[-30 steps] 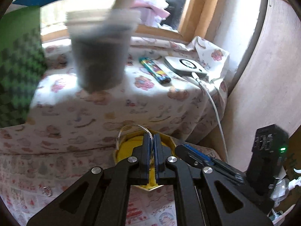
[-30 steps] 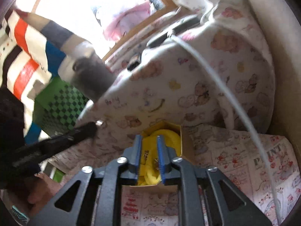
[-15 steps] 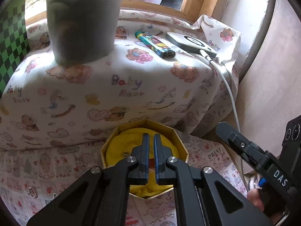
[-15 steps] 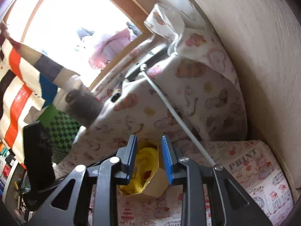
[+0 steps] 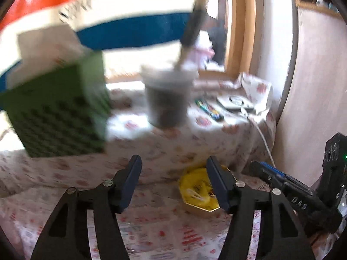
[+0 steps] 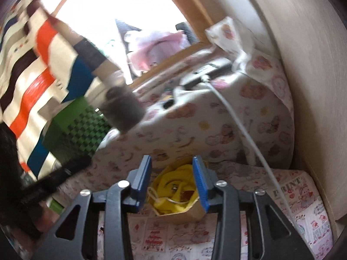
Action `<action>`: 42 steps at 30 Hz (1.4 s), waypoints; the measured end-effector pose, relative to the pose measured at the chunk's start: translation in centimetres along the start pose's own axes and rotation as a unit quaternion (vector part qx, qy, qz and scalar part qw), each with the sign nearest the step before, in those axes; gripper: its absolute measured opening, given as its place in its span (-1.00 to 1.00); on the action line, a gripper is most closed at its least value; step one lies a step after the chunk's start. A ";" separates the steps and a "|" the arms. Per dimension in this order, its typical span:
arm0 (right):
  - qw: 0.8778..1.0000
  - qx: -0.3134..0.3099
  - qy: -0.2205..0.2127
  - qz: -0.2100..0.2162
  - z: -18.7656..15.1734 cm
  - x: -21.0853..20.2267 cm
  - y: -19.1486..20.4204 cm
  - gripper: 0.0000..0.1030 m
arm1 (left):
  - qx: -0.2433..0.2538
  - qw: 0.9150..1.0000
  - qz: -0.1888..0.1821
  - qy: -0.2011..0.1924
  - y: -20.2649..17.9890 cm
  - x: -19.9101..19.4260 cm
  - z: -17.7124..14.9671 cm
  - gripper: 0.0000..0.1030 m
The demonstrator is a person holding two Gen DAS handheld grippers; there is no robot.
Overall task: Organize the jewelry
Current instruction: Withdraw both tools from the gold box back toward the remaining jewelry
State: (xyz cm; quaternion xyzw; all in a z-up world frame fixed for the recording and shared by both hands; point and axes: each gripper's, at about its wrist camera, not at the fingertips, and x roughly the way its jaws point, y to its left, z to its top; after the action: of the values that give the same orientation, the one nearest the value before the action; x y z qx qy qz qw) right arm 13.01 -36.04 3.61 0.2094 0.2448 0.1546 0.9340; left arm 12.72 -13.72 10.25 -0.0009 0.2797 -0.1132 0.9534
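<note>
white letters "das" show on the black body of the right tool (image 5: 256, 169) at 4 o'clock in the left wrist view, and "print" is readable on the patterned cloth (image 6: 288, 184) at 4 o'clock in the right wrist view. other printing on the fabric is too blurred to read.

the left tool (image 5: 173, 171) has its 2 blue-padded fingers wide apart, with nothing between them. the right tool (image 6: 172, 170) also stands apart, its ribbed blue pads on either side of the jewelry box (image 6: 184, 213) without touching it.

the jewelry box is a many-sided cardboard box with a gold rim and a crumpled yellow lining; small pale and metallic pieces lie inside, too small to identify. in the left wrist view it (image 5: 201, 208) sits at 5 o'clock, just beside the right finger.

it rests on a cloth printed with pink and red cartoon bears. behind it, a raised surface draped in similar fabric carries a grey cup (image 5: 166, 99), a colourful lighter (image 5: 209, 109), a white flat device (image 5: 235, 103) with a white cable (image 6: 245, 134), and a green checkered box (image 5: 56, 117). a wood-framed window is at 12 o'clock.
</note>
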 end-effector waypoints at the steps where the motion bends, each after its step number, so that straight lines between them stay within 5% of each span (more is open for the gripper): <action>1: 1.000 -0.011 0.000 0.001 -0.1 -0.1 0.7 -0.19 | -0.002 1.000 0.003 -0.010 0.4 -1.0 0.0 0.30; 7: 0.997 -0.071 -0.001 0.006 -1.2 -1.1 4.2 -0.07 | -0.030 0.997 0.034 -0.059 4.5 -5.6 -1.3 0.50; 21: 0.988 -0.149 0.025 -0.009 -4.4 0.6 8.2 0.22 | -0.077 0.992 0.071 -0.067 11.7 -6.9 -7.6 0.70; 27: 0.990 -0.136 0.027 -0.037 -5.2 1.7 7.9 0.43 | -0.119 0.990 0.076 -0.016 14.5 -4.8 -9.4 0.76; 31: 0.990 -0.122 0.026 -0.066 -5.4 2.4 7.6 0.74 | -0.127 0.982 0.123 0.069 15.3 -1.6 -10.6 0.78; 36: 0.987 -0.108 0.014 -0.122 -5.2 2.6 6.6 0.97 | -0.130 0.976 0.107 0.136 15.5 1.1 -12.2 0.78; 42: 0.985 -0.118 0.034 -0.123 -5.8 3.5 6.5 0.99 | -0.109 0.972 0.105 0.180 14.8 2.8 -13.3 0.74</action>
State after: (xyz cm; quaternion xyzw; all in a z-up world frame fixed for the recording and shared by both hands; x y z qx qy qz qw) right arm 11.71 -27.22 0.65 0.0605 0.2801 0.0735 0.9552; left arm 11.13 0.92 -3.43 -0.0550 0.4556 0.0205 0.8882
